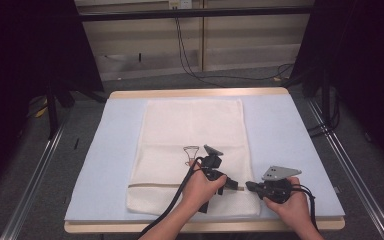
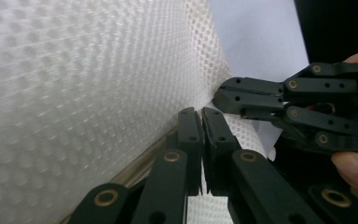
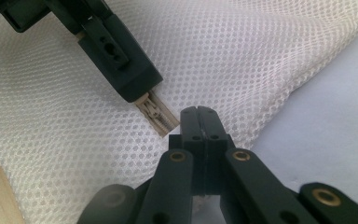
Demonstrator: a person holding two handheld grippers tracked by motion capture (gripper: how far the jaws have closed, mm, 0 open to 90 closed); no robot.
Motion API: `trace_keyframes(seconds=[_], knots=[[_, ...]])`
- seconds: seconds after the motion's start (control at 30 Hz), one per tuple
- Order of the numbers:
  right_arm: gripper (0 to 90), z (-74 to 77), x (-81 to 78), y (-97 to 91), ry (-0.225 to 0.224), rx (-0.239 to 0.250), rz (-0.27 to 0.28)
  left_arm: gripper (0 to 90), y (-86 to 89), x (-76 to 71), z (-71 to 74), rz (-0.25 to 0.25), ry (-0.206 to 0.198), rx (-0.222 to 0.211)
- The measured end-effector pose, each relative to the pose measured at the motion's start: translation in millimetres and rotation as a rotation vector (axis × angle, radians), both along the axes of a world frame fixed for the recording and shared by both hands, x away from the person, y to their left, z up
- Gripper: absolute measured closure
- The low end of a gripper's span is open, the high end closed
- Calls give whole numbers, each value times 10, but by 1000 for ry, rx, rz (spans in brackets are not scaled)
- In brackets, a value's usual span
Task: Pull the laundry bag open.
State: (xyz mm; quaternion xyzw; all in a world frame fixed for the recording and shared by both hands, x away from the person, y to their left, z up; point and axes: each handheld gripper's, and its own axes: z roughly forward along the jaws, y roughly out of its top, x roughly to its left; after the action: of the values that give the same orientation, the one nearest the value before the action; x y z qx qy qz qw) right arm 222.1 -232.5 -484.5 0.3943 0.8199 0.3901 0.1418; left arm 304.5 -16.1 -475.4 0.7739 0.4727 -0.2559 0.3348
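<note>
Grey floor and dark curtains behind, pale blue pad [image 1: 280, 130] on a wooden table; white mesh laundry bag [image 1: 192, 140] lies flat mid-frame, its zipper [image 3: 157, 116] running across near the lower edge. My left gripper [image 1: 240, 188] sits lower centre of the high view, jaws pressed together on the zipper's pull end as far as I can tell; in the right gripper view its black tip covers the tab. My right gripper [image 1: 249, 185], lower right, is pinched shut on the mesh corner just beside the zipper end, tip to tip with the left. Looks like the start of unzipping, bag closed so far. Risks, my guess: the pull slips from the left jaws if I tug at an angle; mesh snags in the slider; the right grip holds thin fabric only, so the bag may bunch or drag along the pad instead of staying taut.
</note>
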Motion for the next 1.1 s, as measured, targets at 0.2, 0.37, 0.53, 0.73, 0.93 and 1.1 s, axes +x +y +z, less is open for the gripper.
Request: trace_keyframes(seconds=[0.2,0.37,0.53,0.73,0.93,1.1], knots=[[900,-5,5,-8,2,9,2,875,50,4,22,3,-14,14],[900,-4,8,-11,7,13,-3,875,92,5,23,0,-13,15],[900,-7,11,-16,11,20,-6,875,135,7,34,6,-13,25],[900,-6,9,-13,9,16,-4,875,214,36,34,6,10,10],[900,-5,7,-10,6,12,-1,875,290,39,37,23,18,0],[900,-7,8,-12,7,14,-3,875,382,54,49,32,16,7]])
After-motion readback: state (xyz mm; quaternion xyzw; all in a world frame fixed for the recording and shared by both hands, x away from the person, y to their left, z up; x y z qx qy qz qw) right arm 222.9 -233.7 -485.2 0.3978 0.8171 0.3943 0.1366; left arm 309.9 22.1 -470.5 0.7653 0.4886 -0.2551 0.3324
